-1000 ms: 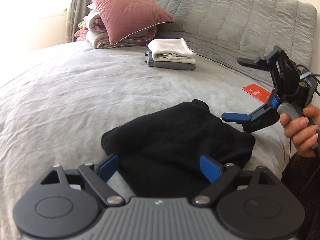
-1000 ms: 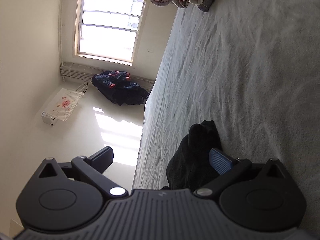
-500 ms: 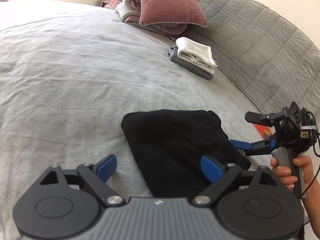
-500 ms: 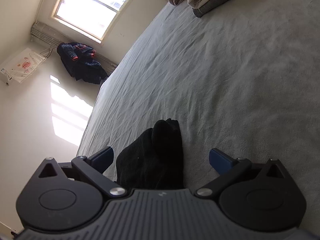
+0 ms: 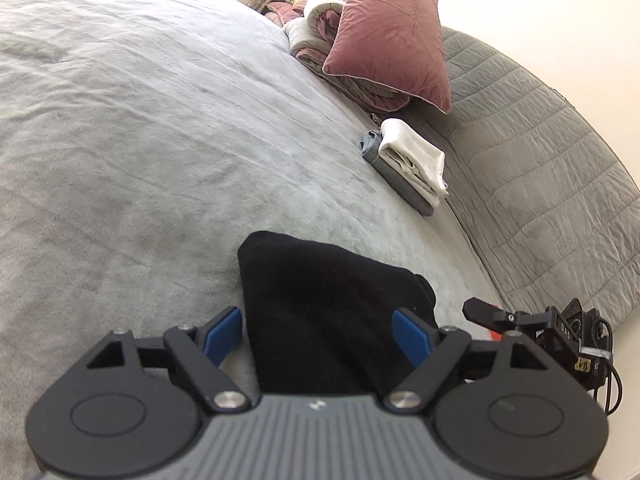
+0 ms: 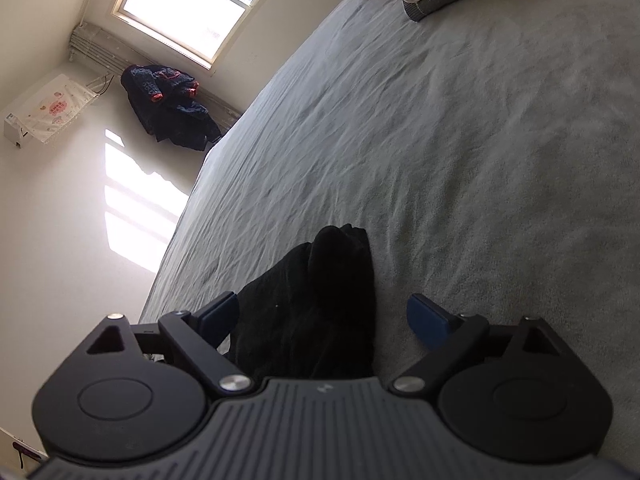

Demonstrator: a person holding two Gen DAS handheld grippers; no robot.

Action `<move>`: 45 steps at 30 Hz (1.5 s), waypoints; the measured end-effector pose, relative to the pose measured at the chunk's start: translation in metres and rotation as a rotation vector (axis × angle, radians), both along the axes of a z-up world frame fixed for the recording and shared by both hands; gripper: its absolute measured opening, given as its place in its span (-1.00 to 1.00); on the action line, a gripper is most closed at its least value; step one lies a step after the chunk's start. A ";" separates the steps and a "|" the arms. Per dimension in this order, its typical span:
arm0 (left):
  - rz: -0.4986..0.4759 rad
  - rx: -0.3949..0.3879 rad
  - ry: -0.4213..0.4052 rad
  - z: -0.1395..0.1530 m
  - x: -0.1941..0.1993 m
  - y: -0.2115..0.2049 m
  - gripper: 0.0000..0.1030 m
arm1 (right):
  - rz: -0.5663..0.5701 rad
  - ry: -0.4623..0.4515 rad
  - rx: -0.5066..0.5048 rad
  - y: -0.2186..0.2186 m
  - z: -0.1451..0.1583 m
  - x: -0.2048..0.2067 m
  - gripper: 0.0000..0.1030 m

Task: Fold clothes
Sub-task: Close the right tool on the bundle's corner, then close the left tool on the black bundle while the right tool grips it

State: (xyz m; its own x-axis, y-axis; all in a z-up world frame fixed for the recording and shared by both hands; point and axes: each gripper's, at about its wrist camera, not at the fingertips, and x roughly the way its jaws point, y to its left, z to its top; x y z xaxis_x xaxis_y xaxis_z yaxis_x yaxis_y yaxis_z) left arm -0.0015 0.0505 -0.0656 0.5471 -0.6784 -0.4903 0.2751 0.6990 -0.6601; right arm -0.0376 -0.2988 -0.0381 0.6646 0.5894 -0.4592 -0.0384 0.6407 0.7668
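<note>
A folded black garment (image 5: 328, 312) lies on the grey bedspread (image 5: 140, 140). My left gripper (image 5: 316, 336) hovers low over its near end, blue pads on either side. Its jaws are closing, and neither pad presses the cloth. In the right wrist view the same black garment (image 6: 320, 300) lies bunched between the pads of my right gripper (image 6: 324, 318). Those jaws are closing too; the left pad is close to the cloth and the right pad stands apart over bare bedspread. A black finger (image 5: 484, 312) of the right gripper shows at the garment's right side.
A folded white and grey stack (image 5: 408, 164) lies near the quilted headboard (image 5: 540, 160), beyond it a pink pillow (image 5: 388, 40) on a rolled quilt. The bed's left edge (image 6: 188, 216) drops to a sunlit floor with a dark jacket (image 6: 168, 108) under the window (image 6: 192, 0).
Both wrist views have rolled. Both grippers have drawn in at the black garment, which now lies centred between the right jaws, and both pairs of pads stand a little narrower.
</note>
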 end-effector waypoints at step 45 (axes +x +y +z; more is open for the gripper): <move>0.112 0.170 -0.043 0.008 0.029 -0.042 0.01 | -0.034 -0.129 -0.185 0.021 -0.010 0.023 0.47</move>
State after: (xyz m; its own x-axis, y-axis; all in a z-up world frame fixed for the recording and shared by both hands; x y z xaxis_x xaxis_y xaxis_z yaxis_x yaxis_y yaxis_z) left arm 0.0279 0.0089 -0.0572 0.6373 -0.5217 -0.5672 0.2146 0.8270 -0.5197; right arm -0.0141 -0.2773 -0.0478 0.7429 0.4796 -0.4670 -0.1048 0.7724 0.6264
